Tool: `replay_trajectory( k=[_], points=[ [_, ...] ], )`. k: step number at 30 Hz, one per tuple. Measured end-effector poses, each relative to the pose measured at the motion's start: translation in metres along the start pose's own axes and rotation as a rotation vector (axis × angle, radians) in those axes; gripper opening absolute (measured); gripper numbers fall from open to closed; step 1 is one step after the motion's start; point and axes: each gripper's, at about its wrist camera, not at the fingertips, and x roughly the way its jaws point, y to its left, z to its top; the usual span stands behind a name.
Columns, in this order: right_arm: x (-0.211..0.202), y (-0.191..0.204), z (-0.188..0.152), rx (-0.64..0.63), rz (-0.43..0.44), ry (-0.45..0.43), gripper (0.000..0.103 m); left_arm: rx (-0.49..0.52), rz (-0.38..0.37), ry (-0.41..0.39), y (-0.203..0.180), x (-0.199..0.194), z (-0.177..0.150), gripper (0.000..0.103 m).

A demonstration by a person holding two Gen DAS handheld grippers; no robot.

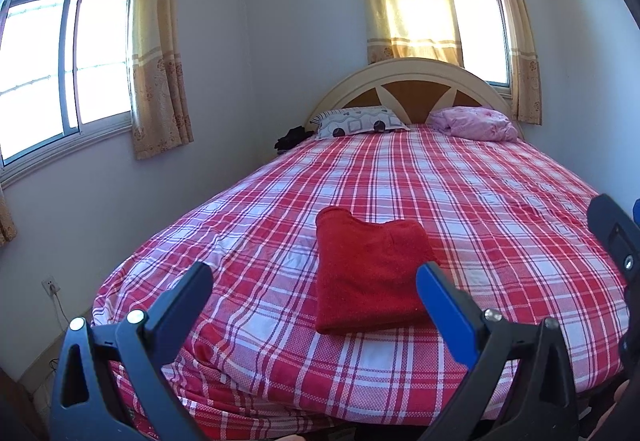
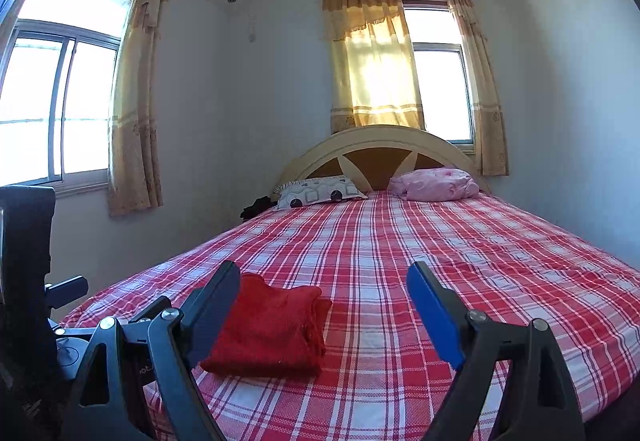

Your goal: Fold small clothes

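Hovering with left hand-held gripper (image 1: 314,283) and right hand-held gripper (image 2: 324,283) both wide open and empty; red cloth (image 1: 368,273) looks folded on bed (image 1: 500,209), so next probably a final tidy or nothing.

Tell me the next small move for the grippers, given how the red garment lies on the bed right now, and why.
Probably draw both back. The red garment already lies folded in a compact rectangle on the plaid bed, and the left gripper and right gripper are open, holding nothing.
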Motion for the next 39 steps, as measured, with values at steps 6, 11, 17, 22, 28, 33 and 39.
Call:
replay_trajectory(
  k=[6,11,17,22,28,33,39],
  points=[
    [-0.001,0.001,-0.001,-0.003,-0.003,-0.004,0.086,0.009,0.005,0.011,-0.002,0.002,-0.001,0.103],
    [0.0,0.001,-0.003,0.002,-0.002,0.003,0.086,0.005,0.0,0.02,-0.001,0.003,0.0,0.103],
    [-0.001,0.001,-0.004,0.002,-0.004,0.001,0.086,-0.003,-0.002,0.031,0.001,0.005,0.0,0.103],
    [0.0,0.001,-0.006,0.003,-0.006,0.01,0.086,-0.019,-0.006,0.059,0.004,0.011,-0.001,0.103],
    [0.001,0.001,-0.007,0.001,-0.006,0.017,0.086,-0.042,-0.026,0.074,0.008,0.014,-0.002,0.103],
    [0.004,0.001,-0.009,0.003,0.0,0.035,0.086,-0.061,-0.097,0.086,0.009,0.017,-0.004,0.103],
    [0.006,0.0,-0.009,0.013,0.001,0.043,0.086,-0.065,-0.092,0.089,0.012,0.02,-0.003,0.103]
  ],
)
